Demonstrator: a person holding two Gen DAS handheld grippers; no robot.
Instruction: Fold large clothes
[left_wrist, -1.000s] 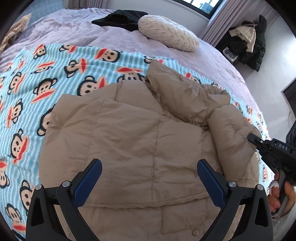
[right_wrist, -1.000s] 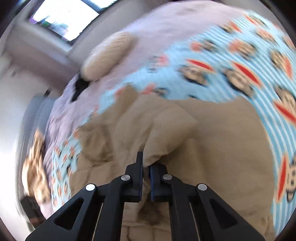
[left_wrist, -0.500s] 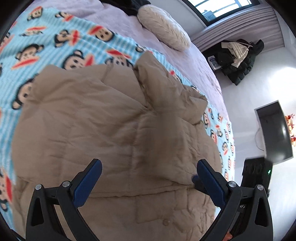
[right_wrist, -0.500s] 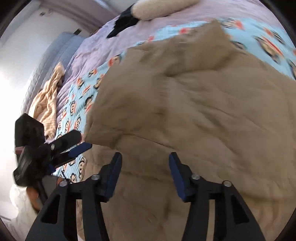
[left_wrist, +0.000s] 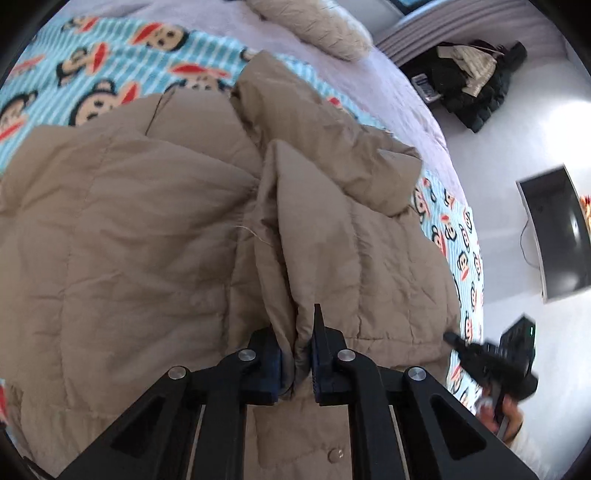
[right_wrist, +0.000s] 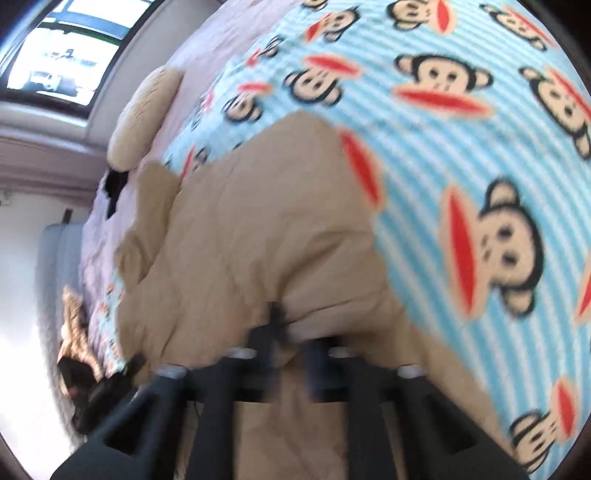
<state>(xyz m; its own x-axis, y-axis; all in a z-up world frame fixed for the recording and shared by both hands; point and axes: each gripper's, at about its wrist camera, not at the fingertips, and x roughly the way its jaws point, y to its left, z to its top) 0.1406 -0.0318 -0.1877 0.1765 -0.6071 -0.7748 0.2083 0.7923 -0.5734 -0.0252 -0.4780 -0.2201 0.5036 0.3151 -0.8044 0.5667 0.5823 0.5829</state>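
The left gripper (left_wrist: 297, 354) is seen at the bottom centre of the left wrist view: matte black angular arms with triangular cut-outs, round silver screws at the joints and dark blue pads on the fingers (left_wrist: 320, 363). The right gripper (right_wrist: 291, 345), blurred, is built alike, in black with silver screw heads.

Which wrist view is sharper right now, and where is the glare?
Left wrist view: sharp; the tan quilted jacket and its stitching read clearly, with only the right gripper smeared at the edge, and the white floor glaring. Right wrist view: motion-blurred throughout; the monkey-print blue striped blanket is soft and the bright window blown out.
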